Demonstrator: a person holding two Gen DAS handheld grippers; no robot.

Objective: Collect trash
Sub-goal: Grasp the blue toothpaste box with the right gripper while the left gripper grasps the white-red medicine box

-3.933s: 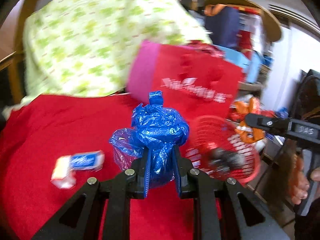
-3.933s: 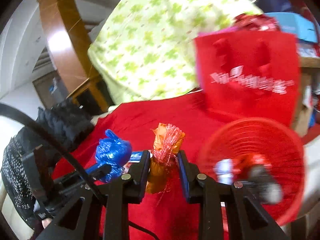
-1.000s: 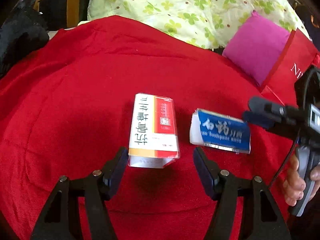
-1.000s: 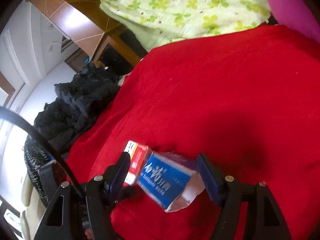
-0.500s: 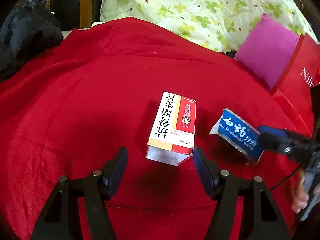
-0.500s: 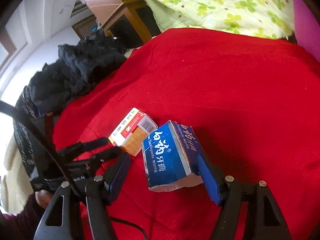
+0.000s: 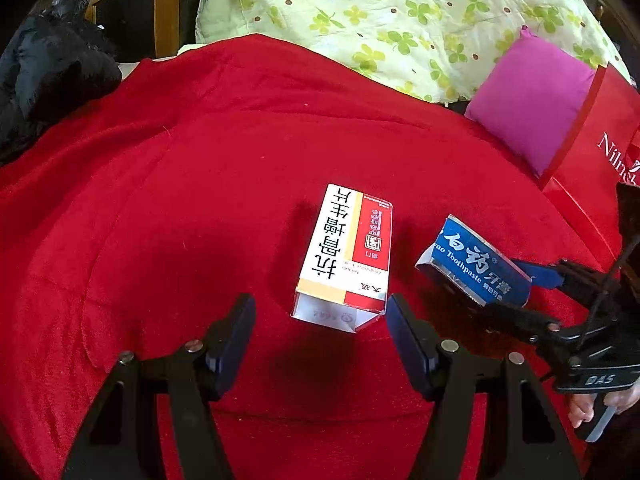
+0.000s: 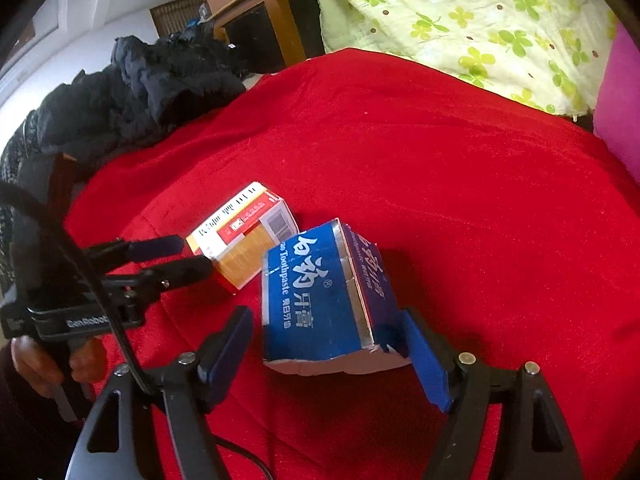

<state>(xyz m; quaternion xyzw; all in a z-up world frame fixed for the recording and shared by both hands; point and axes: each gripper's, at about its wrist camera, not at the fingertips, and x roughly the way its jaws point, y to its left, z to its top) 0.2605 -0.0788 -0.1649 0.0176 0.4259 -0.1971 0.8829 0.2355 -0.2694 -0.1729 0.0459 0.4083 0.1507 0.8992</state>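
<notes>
Red blanket across whole lower frame, daylit; green clover-print quilt upper right; magenta cushion at right edge beside red paper bag; black padded jacket heaped upper left; brown wooden frame behind, top left; white wall far upper left

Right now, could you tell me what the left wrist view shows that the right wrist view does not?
Only the left wrist view shows the red paper bag with white lettering at the right edge. Only the right wrist view shows the white wall at upper left and the barcode on the red and white box. Both show that box, the blue toothpaste box, the red blanket, the black jacket and the pink cushion.
</notes>
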